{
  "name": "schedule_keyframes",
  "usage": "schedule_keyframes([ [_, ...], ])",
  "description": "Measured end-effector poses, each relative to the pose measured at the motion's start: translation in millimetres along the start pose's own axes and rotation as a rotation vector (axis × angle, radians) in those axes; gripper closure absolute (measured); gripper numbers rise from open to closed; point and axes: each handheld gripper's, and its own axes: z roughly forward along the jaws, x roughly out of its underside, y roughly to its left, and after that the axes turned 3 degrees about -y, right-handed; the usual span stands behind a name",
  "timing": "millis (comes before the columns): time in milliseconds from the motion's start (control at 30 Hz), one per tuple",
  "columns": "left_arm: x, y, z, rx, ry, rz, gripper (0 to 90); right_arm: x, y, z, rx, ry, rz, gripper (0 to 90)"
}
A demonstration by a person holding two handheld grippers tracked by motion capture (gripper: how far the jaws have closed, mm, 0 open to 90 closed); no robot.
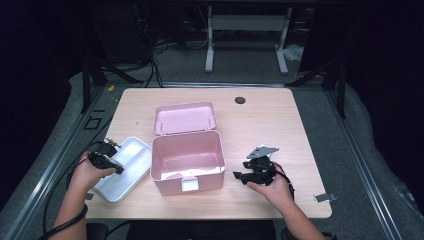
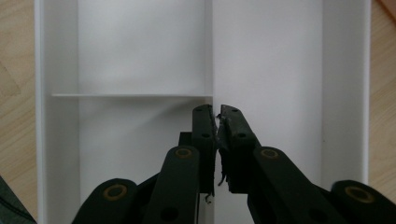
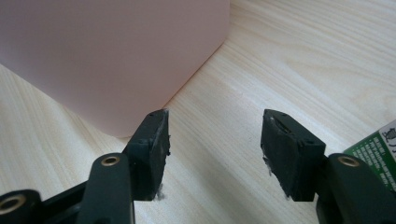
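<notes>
a: on the wooden counter [image 1: 280, 130] sits the biggest thing, a pink box [image 1: 187, 162] with its lid [image 1: 185, 118] swung up and back, so the inside lies bare to the high view.

b: and just left of the box?

a: a white tray [image 1: 125, 167], angled on the counter close beside the box. the left gripper view shows thin walls splitting it into compartments, one long wall down the middle and a cross wall on one side.

b: where are the left tongs [image 2: 217, 114]?

a: over that tray, pointing down along the long wall. the jaws stand nearly together with a thin slit between the pads; the tips sit right at the wall, but whether they pinch it cannot be told.

b: and the right tongs [image 3: 215, 135]?

a: released, jaws well apart with bare counter between them, low beside the box's rounded corner. the high view has them right of the box, in the person's right hand [image 1: 272, 187].

b: anything smaller?

a: a green printed scrap [image 3: 376, 147] at the edge of the right gripper view.
</notes>
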Motion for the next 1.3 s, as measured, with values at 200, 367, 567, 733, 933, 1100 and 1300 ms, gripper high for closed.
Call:
schedule_keyframes([
  [200,6.3,-1.2,-14.2,-0.037,-0.106,-0.019,65.9,-13.2,1.8,-9.1,0.017,-0.001,-0.039,40.9],
  [367,11.7,-3.3,-18.4,-0.014,-0.14,-0.037,60.5,-30.4,-4.9,-18.9,0.032,0.009,-0.071,40.9],
  [567,11.9,-10.1,-20.6,0.006,-0.137,-0.013,58.0,-52.6,-19.5,-28.2,0.063,0.061,-0.093,40.0],
  [733,11.8,-11.4,-25.1,0.0,-0.158,-0.01,57.5,-72.7,-40.9,-30.3,0.11,0.2,-0.119,36.7],
  [933,12.9,-11.3,-27.8,0.003,-0.167,-0.009,57.5,-78.4,-62.2,-19.8,0.156,0.384,-0.108,30.9],
  [1100,14.7,-9.3,-27.1,0.006,-0.164,-0.015,57.4,-81.3,-69.5,-14.6,0.152,0.456,-0.101,30.6],
  [1300,17.7,-7.4,-28.7,0.01,-0.167,-0.024,57.3,-83.2,-78.3,-5.9,0.125,0.54,-0.082,32.4],
])
